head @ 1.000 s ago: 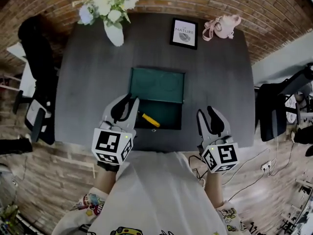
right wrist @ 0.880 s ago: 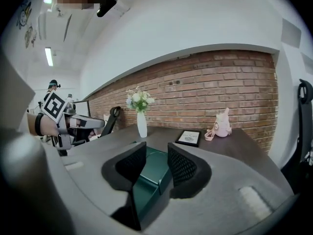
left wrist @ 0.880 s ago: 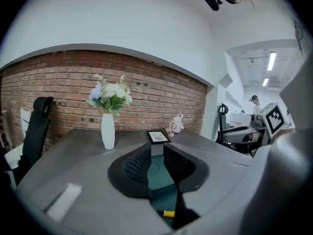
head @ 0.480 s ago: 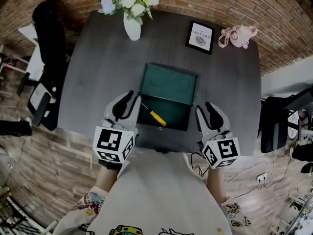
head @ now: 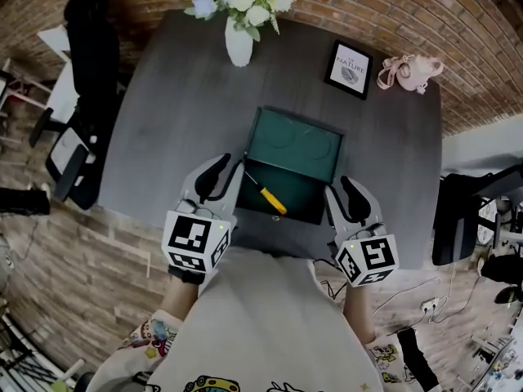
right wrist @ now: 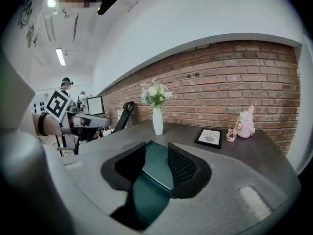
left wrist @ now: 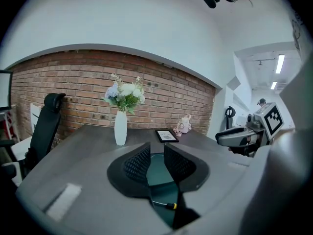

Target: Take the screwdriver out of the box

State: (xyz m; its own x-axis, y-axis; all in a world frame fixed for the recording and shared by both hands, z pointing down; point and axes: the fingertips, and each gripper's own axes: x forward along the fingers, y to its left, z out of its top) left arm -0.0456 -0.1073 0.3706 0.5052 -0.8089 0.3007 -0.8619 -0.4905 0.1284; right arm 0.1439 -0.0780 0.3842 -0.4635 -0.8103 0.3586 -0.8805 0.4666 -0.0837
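Note:
An open dark green box (head: 304, 188) sits mid-table, its lid (head: 299, 140) leaning back. Inside lies the screwdriver (head: 273, 202), yellow handle toward me, thin shaft pointing to the far left. My left gripper (head: 221, 175) is at the box's near left corner and my right gripper (head: 348, 194) at its near right corner. Both have just been opening and stand open with nothing between the jaws. The left gripper view looks through the left gripper (left wrist: 156, 161) at the screwdriver (left wrist: 167, 205). The right gripper view looks past the right gripper (right wrist: 156, 161) into the box (right wrist: 152, 182).
On the grey table (head: 176, 129), a white vase of flowers (head: 239, 44) stands at the far edge. A framed picture (head: 349, 69) and a pink toy (head: 409, 70) are at the far right. Black office chairs stand at the left (head: 88, 96) and right (head: 462, 219).
Both grippers have come forward to the box's near corners, the right one closing in on its right side. The screwdriver has not moved in the box.

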